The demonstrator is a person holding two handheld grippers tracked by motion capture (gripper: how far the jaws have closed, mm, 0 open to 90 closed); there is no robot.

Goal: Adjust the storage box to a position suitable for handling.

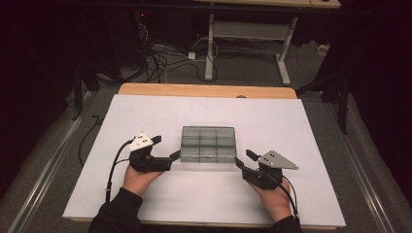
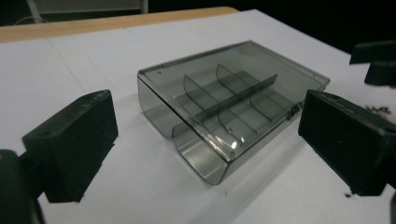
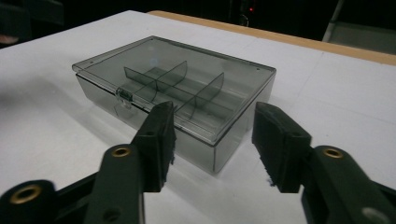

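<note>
Now my left gripper [image 1: 171, 156] and right gripper [image 1: 241, 161] flank the closed clear box [image 1: 209, 143] mid-table, both jaws released and gripping nothing, so next I judge I must close in and steady it.

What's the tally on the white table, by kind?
Clear smoky plastic compartment box, lid closed: 1
Black two-jaw grippers: 2, the left gripper off the box's left end and the right gripper off its right end, neither touching it
Total: 3
</note>
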